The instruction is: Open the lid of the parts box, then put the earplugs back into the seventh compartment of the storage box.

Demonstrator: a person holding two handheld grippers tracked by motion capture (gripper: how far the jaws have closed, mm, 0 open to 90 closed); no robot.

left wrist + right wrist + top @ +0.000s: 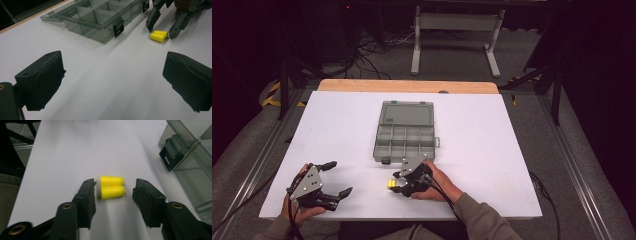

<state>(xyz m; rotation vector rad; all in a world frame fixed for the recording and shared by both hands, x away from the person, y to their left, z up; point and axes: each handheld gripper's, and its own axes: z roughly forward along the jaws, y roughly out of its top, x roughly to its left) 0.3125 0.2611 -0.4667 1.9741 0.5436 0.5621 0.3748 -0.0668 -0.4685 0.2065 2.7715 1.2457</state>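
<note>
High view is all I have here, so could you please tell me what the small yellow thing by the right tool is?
Observer: It is two yellow foam earplugs lying side by side on the white table, touching each other.
Operator: Thank you. Has the right tool closed on them?
Observer: No. In the right gripper view the right tool is open, with a jaw on each side of the pair and a gap to each.
Operator: And are the compartments of the grey box holding anything?
Observer: In the left gripper view the compartments of the grey box that I can see look empty, and its black latch hangs open at the front edge.
</note>
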